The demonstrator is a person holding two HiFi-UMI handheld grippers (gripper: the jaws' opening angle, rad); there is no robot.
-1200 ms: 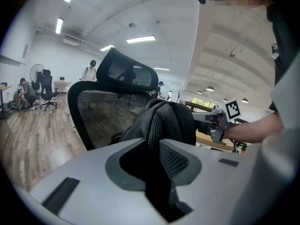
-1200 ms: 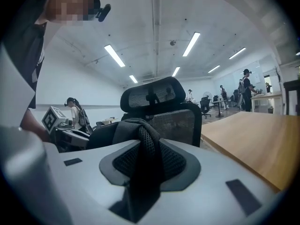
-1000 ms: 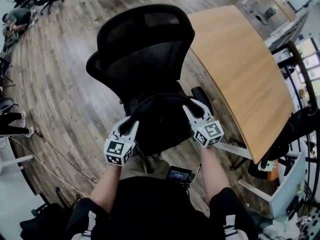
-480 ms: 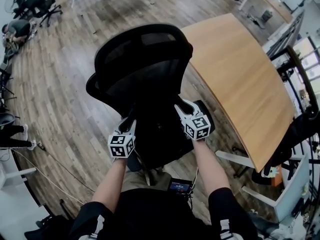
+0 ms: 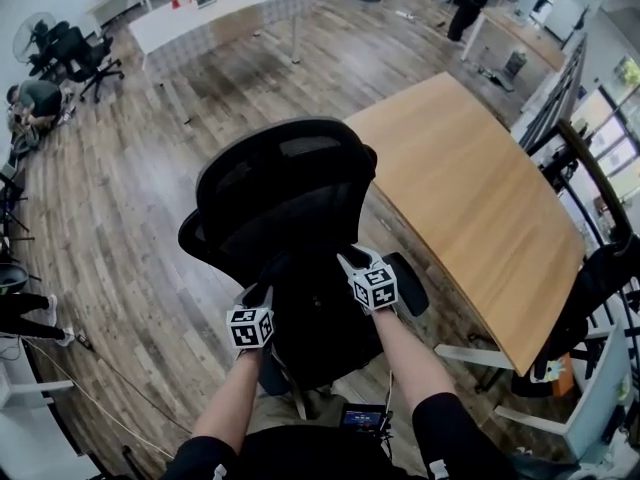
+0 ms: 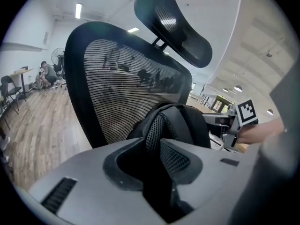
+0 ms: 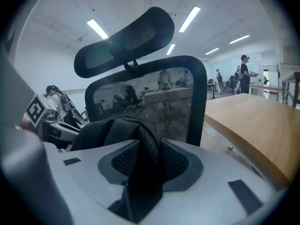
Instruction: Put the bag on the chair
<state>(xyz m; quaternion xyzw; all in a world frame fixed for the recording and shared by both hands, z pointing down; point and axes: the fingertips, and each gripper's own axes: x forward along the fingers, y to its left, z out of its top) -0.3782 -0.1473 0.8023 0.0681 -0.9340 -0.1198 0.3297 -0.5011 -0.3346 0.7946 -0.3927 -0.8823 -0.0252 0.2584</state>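
Black bag (image 5: pixel 318 318) resting on the seat of the chair (image 5: pixel 280 183), leaning against the front of the chair's mesh backrest. The left gripper (image 5: pixel 263 286), over the left of the chair seat, has a mesh-padded strap (image 6: pixel 154 125) of the bag between its jaws. The right gripper (image 5: pixel 352 261), over the right of the seat, has a second strap (image 7: pixel 145 149). Both pairs of jaws are opening, with the pads in contact with the straps.

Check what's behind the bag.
The chair's mesh backrest stands right behind the bag, with the headrest above it. The bag covers the backrest's lower middle and the seat, so neither can be seen there.
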